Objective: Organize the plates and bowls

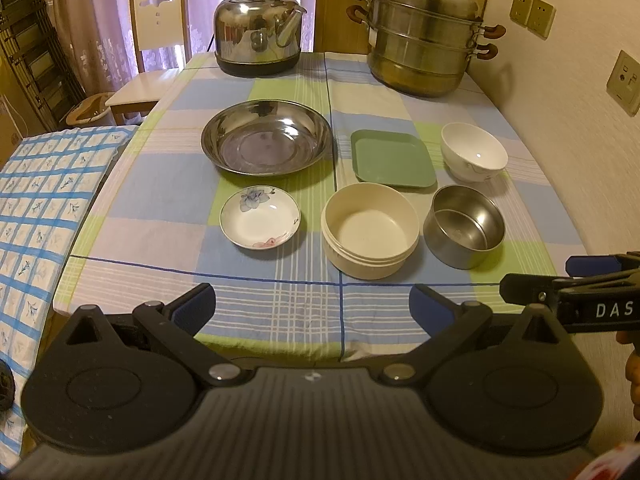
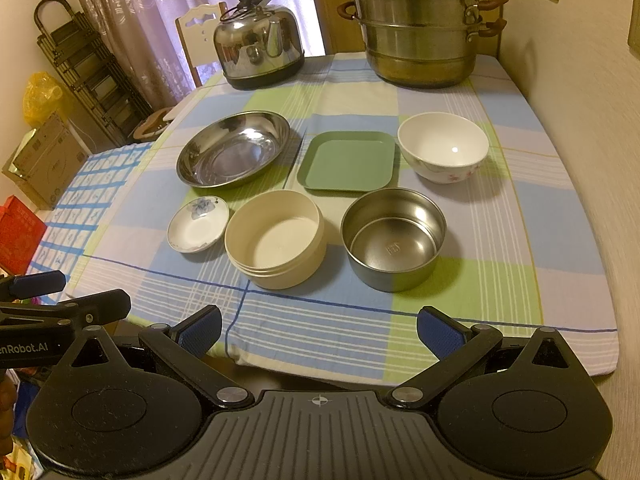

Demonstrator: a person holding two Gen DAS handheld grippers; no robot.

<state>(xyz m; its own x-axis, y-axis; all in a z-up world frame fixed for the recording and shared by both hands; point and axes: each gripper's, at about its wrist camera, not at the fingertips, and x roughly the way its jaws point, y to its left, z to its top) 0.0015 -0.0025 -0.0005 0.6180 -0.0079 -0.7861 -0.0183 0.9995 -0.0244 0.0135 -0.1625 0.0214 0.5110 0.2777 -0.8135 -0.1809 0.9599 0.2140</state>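
On the checked tablecloth sit a wide steel dish [image 1: 267, 142] [image 2: 234, 154], a green square plate [image 1: 393, 159] [image 2: 348, 161], a white china bowl [image 1: 474, 152] [image 2: 443, 147], a small flowered saucer [image 1: 260, 216] [image 2: 198, 229], a cream round bowl [image 1: 370, 230] [image 2: 275, 238] and a steel bowl [image 1: 464, 226] [image 2: 394, 238]. My left gripper [image 1: 314, 308] is open and empty at the table's near edge, in front of the cream bowl. My right gripper [image 2: 319, 332] is open and empty, in front of the steel bowl; it also shows in the left wrist view [image 1: 540, 280].
A steel kettle [image 1: 258, 24] [image 2: 258, 46] and a stacked steamer pot [image 1: 426, 36] [image 2: 420, 24] stand at the table's far end. A wall runs along the right side. A chair [image 1: 158, 46] and a blue-checked cloth surface [image 1: 44, 208] lie to the left.
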